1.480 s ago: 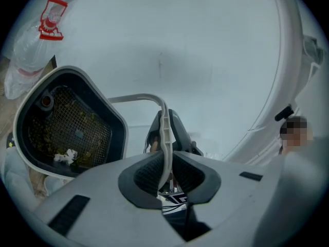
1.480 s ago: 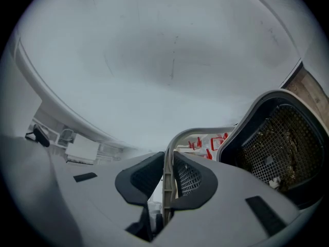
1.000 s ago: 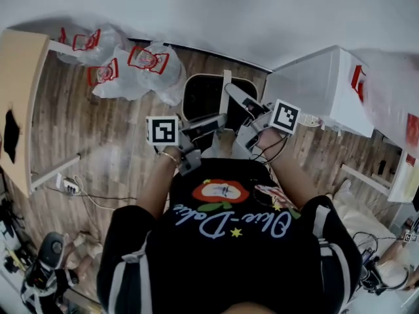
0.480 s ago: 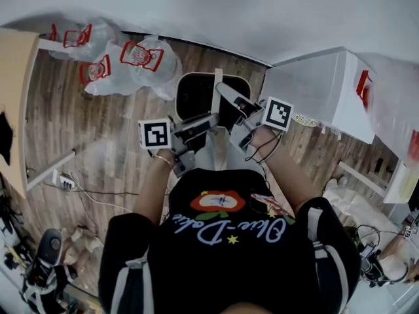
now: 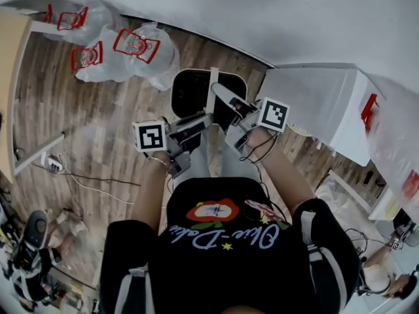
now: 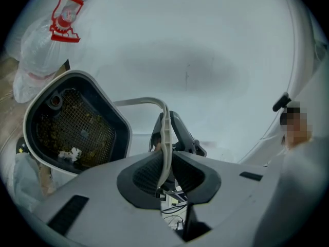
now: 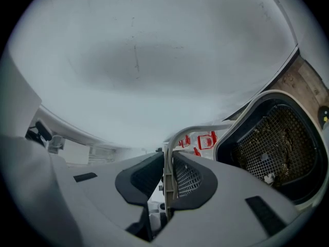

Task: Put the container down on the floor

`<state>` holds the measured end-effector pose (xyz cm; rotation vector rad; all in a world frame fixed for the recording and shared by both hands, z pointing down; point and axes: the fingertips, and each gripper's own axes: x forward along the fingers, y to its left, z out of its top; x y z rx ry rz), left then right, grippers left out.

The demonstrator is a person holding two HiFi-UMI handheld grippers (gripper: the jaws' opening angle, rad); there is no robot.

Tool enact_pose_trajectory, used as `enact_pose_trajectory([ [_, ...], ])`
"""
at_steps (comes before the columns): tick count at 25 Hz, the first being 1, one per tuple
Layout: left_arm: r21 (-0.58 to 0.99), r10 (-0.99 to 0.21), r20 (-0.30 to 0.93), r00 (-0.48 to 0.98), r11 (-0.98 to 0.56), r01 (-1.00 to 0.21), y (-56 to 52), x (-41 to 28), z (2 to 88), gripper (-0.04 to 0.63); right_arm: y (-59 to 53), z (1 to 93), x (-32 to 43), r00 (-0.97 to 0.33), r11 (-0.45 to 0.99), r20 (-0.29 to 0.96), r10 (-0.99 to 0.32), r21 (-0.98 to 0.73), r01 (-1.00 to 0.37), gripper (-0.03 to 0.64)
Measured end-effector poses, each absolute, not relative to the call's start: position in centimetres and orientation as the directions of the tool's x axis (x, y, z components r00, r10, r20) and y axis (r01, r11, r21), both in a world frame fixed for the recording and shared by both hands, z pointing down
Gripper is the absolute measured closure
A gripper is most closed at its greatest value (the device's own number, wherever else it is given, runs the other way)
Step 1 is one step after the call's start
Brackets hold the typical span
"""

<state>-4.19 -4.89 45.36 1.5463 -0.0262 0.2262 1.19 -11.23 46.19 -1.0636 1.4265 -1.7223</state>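
Left hand-held gripper (image 6: 164,164) first: its jaws are pinched on the thin pale plastic handle (image 6: 140,102), the strip standing edge-on between the pads. Same story on the right hand-held gripper (image 7: 168,181), whose jaws are clamped on that same pale strip. In the head view the two meet nose to nose over the container, the left one (image 5: 200,119) coming in from the near-left side and the right one (image 5: 226,98) from the near-right. They grip the handle just beside each other, so neither hand is really the nearer.

Out from the pads, the handle arcs over to the dark oval plastic container (image 5: 194,94), which has a pale rim and a mesh bottom. It hangs just ahead of and below both grips, mouth up, with bits of debris lying on the mesh. Its long axis runs away from the person, roughly in line with the handle strip.

Below the container is the brown wood-plank floor (image 5: 98,123). I judge the container to be off it, though no view shows its underside. The way to go is straight down, both hands together so it stays level.

Left of the container lie clear plastic bags with red print (image 5: 131,48), and to its right stands a white cabinet (image 5: 314,100). Both are apart from it.
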Motion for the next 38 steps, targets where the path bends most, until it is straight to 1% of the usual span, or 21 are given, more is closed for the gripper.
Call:
enact_pose_trajectory([
  [3,0.986,0.121,0.161,0.980,0.024,-0.165,-4.9,-3.5,46.6,0.545,-11.3,47.5,1.8,-0.470,-0.203,0.196,-0.860,-0.978,-0.037,0.571],
  [7,0.980,0.113,0.190,0.975,0.036,-0.195,-5.3,-3.2,48.9,0.546,-11.8,49.6,2.3,-0.476,-0.223,0.210,-0.854,-0.974,-0.030,0.571],
  [16,0.980,0.101,0.186,0.977,0.053,-0.192,-5.4,-2.3,52.0,0.545,-11.7,53.0,3.0,-0.482,-0.250,0.234,-0.844,-0.968,-0.032,0.571],
  [27,0.975,0.120,0.217,0.969,0.029,-0.222,-5.8,-1.5,56.6,0.545,-12.1,57.5,4.1,-0.481,-0.251,0.239,-0.844,-0.967,-0.042,0.569],
  [38,0.979,0.111,0.193,0.975,0.050,-0.200,-5.0,-1.4,58.9,0.545,-11.3,59.8,3.9,-0.496,-0.258,0.254,-0.830,-0.964,-0.061,0.571],
])
